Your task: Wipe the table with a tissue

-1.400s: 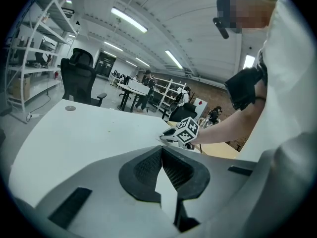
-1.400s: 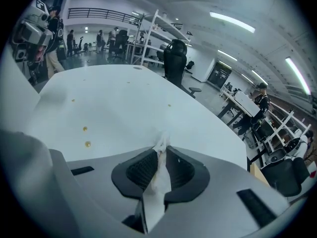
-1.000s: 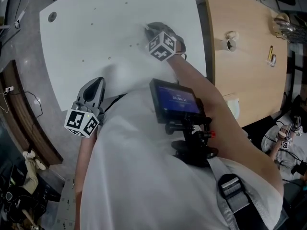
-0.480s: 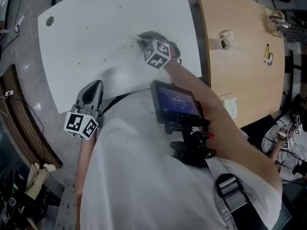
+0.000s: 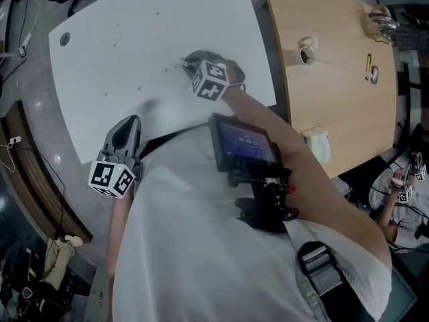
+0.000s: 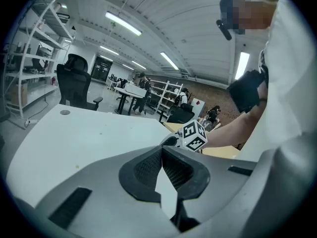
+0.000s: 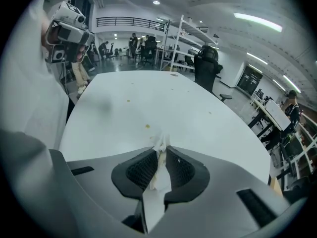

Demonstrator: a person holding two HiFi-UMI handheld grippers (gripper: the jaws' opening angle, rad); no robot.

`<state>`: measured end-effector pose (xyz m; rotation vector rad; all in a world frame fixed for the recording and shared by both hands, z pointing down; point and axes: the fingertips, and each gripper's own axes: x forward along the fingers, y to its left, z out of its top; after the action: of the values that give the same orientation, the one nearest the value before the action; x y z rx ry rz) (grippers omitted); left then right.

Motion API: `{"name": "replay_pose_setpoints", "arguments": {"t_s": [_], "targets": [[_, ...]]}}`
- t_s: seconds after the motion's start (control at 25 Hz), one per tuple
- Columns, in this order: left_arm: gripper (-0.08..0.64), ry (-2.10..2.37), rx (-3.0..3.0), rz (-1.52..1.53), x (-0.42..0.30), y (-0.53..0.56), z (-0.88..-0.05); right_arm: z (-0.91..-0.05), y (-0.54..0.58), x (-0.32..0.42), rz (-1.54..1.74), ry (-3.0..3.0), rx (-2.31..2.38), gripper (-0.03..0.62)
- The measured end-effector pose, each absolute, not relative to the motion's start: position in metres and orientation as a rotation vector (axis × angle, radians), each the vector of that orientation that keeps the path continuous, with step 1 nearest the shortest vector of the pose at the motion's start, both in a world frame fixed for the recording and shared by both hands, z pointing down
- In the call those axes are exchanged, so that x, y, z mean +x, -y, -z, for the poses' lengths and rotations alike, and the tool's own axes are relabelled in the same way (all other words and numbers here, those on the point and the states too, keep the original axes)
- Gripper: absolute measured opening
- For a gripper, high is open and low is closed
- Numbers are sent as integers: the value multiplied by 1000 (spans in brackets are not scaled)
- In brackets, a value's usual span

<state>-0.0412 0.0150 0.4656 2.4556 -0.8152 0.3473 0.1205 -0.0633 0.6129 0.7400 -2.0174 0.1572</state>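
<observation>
My right tool (image 5: 188,60), clamped on the tissue (image 7: 161,150), has slid across the worktop (image 5: 134,39) toward the crumbs (image 7: 147,127), so wiping continues, while my left tool (image 5: 127,125) stays closed on nothing.

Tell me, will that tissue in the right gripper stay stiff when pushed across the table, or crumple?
Probably crumple: the tissue is bunched into folds between the right gripper and its shut jaws. It looks light, so it likely drags softly over the smooth table.

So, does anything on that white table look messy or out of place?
Only small yellowish specks dotted over the white table, one just ahead of the tissue pinched in the right gripper. They look like crumbs or stains. Nothing looks damaged.
</observation>
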Motion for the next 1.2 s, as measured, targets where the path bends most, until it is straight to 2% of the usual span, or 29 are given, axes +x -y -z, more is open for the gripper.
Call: {"name": "replay_pose_setpoints", "arguments": {"t_s": [0.44, 0.76, 1.0, 1.2], "targets": [[6, 827, 2477, -353, -28, -29, -461, -582, 62, 127, -99, 2071, 821, 57], [6, 753, 2492, -325, -28, -25, -466, -593, 64, 196, -618, 2004, 1284, 57], [6, 741, 2486, -339, -53, -22, -469, -595, 79, 164, -479, 2009, 1211, 57], [6, 752, 2481, -342, -75, -14, -469, -613, 86, 135, -238, 1951, 1017, 57]]}}
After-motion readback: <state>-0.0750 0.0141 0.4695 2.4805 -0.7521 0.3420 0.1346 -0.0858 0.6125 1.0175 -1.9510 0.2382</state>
